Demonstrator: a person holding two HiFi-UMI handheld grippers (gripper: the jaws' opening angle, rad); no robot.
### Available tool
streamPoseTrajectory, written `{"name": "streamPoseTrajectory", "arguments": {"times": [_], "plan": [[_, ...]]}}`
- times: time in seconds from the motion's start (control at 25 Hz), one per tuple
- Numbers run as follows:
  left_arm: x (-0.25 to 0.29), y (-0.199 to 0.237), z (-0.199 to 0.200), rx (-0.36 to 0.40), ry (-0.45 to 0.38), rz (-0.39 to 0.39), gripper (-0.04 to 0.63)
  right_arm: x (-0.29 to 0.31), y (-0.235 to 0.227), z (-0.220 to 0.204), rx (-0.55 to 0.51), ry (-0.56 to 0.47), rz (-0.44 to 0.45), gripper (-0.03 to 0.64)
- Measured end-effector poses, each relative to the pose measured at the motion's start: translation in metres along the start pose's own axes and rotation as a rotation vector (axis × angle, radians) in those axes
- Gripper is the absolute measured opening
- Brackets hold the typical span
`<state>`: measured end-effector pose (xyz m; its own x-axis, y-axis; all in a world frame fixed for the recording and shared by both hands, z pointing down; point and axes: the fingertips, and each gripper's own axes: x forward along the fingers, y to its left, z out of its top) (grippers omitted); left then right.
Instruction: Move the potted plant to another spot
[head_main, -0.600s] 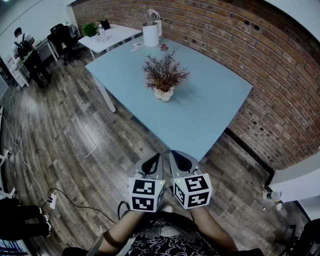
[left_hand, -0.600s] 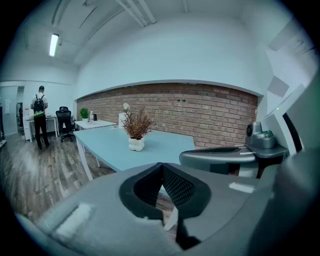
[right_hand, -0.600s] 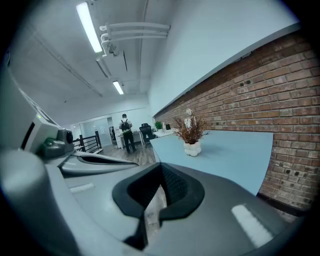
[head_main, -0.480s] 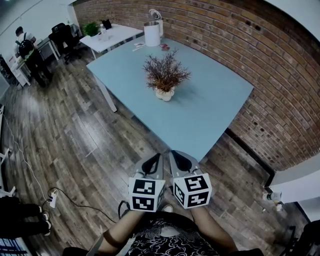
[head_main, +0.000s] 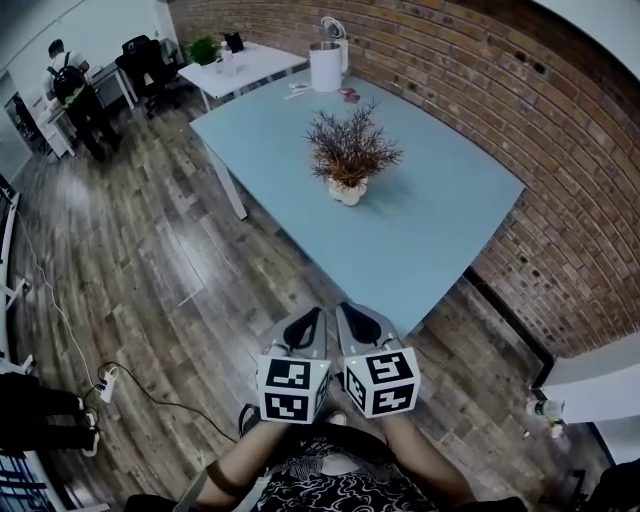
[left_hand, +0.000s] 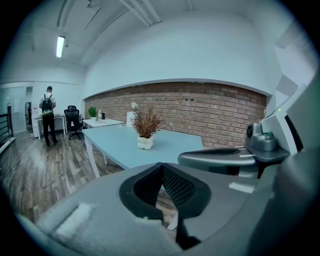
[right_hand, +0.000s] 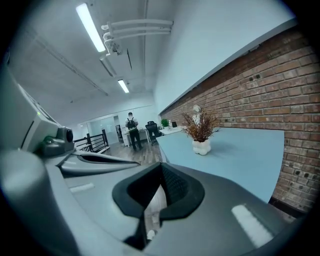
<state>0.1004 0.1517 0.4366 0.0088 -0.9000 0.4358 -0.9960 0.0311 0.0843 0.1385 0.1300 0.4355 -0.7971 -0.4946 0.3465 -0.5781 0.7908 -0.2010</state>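
Holding both tools low and side by side, the person stands just off the near corner of the counter (head_main: 440, 240).

- Left tool (head_main: 304, 328): jaws together at the tips, nothing between them. It tips slightly downward, and its marker cube (head_main: 293, 388) sits close to the body.
- Right tool (head_main: 360, 324): jaws also closed, with nothing in them. It has the same slight downward tilt, and its marker cube (head_main: 382, 380) almost touches the left one.
- Both tools hang over the wooden floor (head_main: 150, 260), short of the counter's near edge. Neither touches anything.

Potted plant (head_main: 350, 160): upright in a small white pot (head_main: 347, 191), with dry reddish-brown twigs spreading above it. It stands near the middle of the pale blue counter, well apart from both tools. In the left gripper view it sits just above and left of the jaw tips. In the right gripper view it is up and to the right.

Further out:
- A white kettle (head_main: 325, 65) stands at the counter's far end, with a few small items beside it that are too small to make out.
- A brick wall (head_main: 530, 110) runs along the counter's far side.
- A white counter (head_main: 250, 65) beyond carries a small green plant (head_main: 203, 48).
- A black office chair (head_main: 150, 60) stands left of the white counter.
- A person wearing a backpack (head_main: 68, 85) stands at the far left.
- A cable with a plug block (head_main: 108, 383) lies on the floor at lower left.
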Motion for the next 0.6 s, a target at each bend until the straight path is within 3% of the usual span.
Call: {"name": "streamPoseTrajectory", "arguments": {"times": [0.6], "plan": [[0.054, 0.054, 0.011, -0.018, 0.013, -0.023, -0.006, 0.073, -0.008, 0.007, 0.006, 0.032, -0.018, 0.006]]}}
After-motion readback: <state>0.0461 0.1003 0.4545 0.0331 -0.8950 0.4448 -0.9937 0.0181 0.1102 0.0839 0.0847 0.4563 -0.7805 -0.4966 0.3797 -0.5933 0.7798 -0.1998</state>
